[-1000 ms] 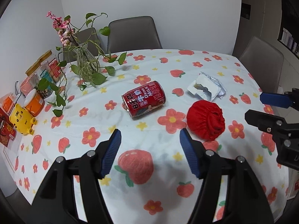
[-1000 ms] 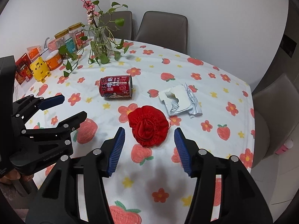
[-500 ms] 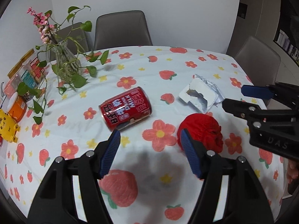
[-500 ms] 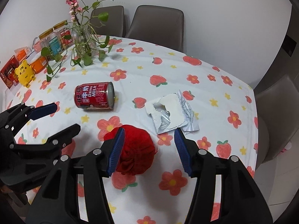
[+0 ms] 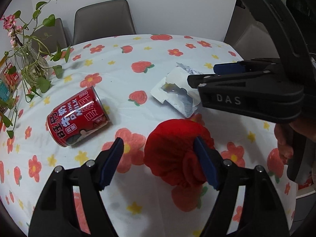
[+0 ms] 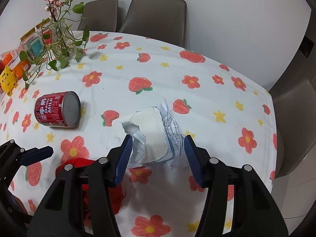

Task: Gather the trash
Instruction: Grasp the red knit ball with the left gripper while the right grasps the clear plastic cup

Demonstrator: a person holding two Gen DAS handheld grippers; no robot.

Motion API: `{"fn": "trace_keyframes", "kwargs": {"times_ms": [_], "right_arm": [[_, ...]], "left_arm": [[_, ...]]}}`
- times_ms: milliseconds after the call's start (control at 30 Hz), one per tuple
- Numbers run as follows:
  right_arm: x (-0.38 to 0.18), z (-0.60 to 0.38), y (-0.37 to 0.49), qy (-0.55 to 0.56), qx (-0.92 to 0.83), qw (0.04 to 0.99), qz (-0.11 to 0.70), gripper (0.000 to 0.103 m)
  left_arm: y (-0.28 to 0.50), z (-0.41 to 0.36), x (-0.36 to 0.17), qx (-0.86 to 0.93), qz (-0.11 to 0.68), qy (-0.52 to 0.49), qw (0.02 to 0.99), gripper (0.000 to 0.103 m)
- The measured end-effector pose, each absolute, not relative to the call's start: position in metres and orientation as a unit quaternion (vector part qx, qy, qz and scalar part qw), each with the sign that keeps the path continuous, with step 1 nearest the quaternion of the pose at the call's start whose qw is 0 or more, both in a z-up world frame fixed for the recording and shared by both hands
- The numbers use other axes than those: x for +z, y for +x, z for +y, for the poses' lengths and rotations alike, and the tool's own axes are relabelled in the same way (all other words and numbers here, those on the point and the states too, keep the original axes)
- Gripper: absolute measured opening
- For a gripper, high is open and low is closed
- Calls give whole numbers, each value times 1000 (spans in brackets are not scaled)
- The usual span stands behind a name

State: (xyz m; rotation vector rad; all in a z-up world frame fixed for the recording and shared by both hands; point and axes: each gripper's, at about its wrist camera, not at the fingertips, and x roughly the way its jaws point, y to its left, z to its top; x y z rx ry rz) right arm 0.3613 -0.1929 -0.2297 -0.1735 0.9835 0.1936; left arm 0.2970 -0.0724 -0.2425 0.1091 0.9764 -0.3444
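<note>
right gripper spread, straddling the torn wrapper; left gripper, jaws just widening, spread beside the red cloth ball.

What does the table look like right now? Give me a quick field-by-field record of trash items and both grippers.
red can: on its side on the tablecloth, untouched
torn wrapper: between the right gripper jaws, not yet pinched
red fabric ball: partly between the left gripper jaws
left gripper: open, jaws just widened
right gripper: open
vase of plants: far left, upright
</note>
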Motion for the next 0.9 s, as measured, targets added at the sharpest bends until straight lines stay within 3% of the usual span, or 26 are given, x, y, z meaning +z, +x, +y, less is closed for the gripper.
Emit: {"fn": "trace_keyframes", "kwargs": {"times_ms": [167, 367, 400, 467, 667, 733, 800, 833, 900], "right_arm": [[-243, -193, 373, -83, 96, 868, 480, 53], [-252, -194, 381, -94, 100, 864, 485, 53], [-253, -194, 381, -97, 100, 863, 485, 53], [-254, -194, 381, -102, 100, 863, 485, 53], [-256, -190, 381, -110, 96, 862, 485, 52], [-254, -189, 380, -109, 99, 865, 479, 34], [-250, -189, 378, -102, 102, 867, 478, 24], [-248, -189, 378, -99, 103, 867, 477, 11], [-243, -189, 376, -94, 106, 869, 474, 7]], "left_arm": [[305, -76, -256, -180, 478, 37, 859, 84], [308, -88, -271, -213, 492, 17, 844, 84], [308, -90, -273, -218, 493, 13, 842, 82], [305, -93, -275, -236, 494, 5, 837, 61], [297, -99, -270, -248, 484, 22, 839, 41], [297, -95, -268, -249, 485, 16, 838, 38], [296, -92, -266, -246, 484, 16, 840, 37], [295, -91, -265, -243, 482, 18, 841, 37], [293, -87, -263, -237, 481, 19, 844, 37]]}}
